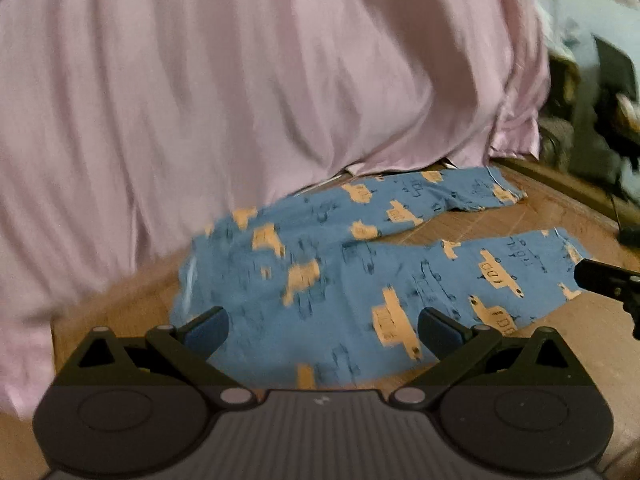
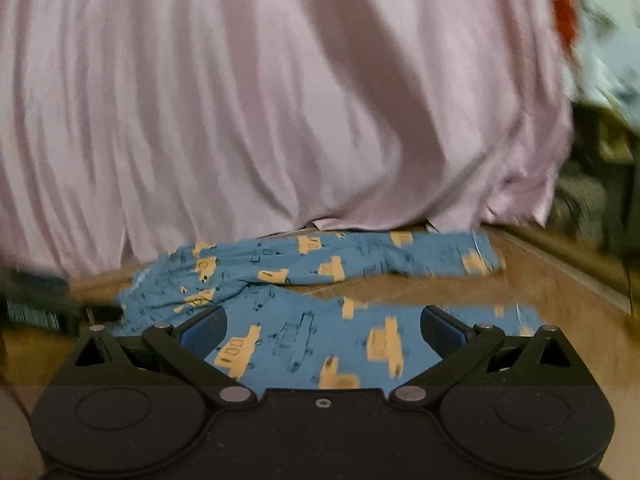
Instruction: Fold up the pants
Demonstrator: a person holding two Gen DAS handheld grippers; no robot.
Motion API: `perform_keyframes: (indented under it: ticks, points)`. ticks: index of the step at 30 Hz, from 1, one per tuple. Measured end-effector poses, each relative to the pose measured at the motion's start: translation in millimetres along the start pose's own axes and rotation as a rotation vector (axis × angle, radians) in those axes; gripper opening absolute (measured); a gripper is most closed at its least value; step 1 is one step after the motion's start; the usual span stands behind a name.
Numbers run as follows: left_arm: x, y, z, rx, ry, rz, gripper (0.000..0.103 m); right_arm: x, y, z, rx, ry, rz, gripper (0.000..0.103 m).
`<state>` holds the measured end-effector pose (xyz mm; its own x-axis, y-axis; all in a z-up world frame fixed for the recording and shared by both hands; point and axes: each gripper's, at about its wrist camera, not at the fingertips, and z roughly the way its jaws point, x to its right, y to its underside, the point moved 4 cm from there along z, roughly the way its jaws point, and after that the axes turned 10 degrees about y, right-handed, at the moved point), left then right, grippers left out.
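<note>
The pants (image 1: 360, 264), blue with pale orange truck prints and dark line-drawn vehicles, lie spread on a wooden floor (image 1: 540, 216), and every other place here is best told from them. Behind them hangs a pink cloth (image 1: 260, 80) in soft vertical folds, its hem touching or just overlapping their far edge. The two legs run off to the right and part into a V, with bare wood between them, while the waist end bunches in wrinkles to the left; the fabric looks thin, limp and matte, likely a light cotton that will sag when lifted. The left gripper (image 1: 323, 322) hovers over the near edge by the waist end, its blue-padded fingers spread wide with nothing between them. The right gripper (image 2: 323, 322) hangs over the near leg, toward the cuff end, likewise spread and empty; its tip shows in the left wrist view just past that leg's end. This pairing suggests each tool is lining up on one end of the near leg to carry it onto the far one. No fold appears made yet.
</note>
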<state>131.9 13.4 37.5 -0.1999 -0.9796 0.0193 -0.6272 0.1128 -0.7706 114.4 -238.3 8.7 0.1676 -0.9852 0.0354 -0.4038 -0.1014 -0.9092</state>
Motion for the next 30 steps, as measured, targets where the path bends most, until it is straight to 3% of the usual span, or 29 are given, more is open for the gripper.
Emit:
perform_keyframes:
  ticks: [2,6,11,15,20,24,27,30]
  points:
    - [-10.0,-26.5,3.3,-0.045,0.016,0.071,0.103,2.8,-14.0,13.2,-0.014,-0.025,-0.062,0.103]
    - [-37.3,-68.0,17.6,-0.135,-0.03,0.127,0.103,12.6,-43.0,47.8,-0.053,-0.096,-0.162,0.103]
    - [-73.5,-99.9,49.2,-0.119,-0.032,0.163,0.103,9.3,-73.1,115.7,-0.108,-0.175,-0.273,0.103]
    - [-107.1,-103.1,73.8,-0.099,0.044,0.075,0.103,-4.9,-87.3,184.8,-0.112,-0.216,-0.363,0.103]
    - [-130.8,-98.7,121.6,-0.156,0.005,0.165,0.103,-29.5,-83.0,268.9,-0.13,-0.24,-0.352,0.102]
    - [-142.8,-101.8,169.5,-0.196,0.107,0.234,0.097,-53.2,-76.1,322.3,-0.152,-0.284,-0.392,0.102]
    - [-153.4,-103.4,196.4,-0.2,0.142,0.275,0.092,-67.4,-76.2,344.4,-0.145,-0.341,-0.458,0.099]
    - [-166.8,-103.8,217.0,-0.198,0.164,0.246,0.087,-77.8,-79.3,360.0,-0.149,-0.387,-0.52,0.094]
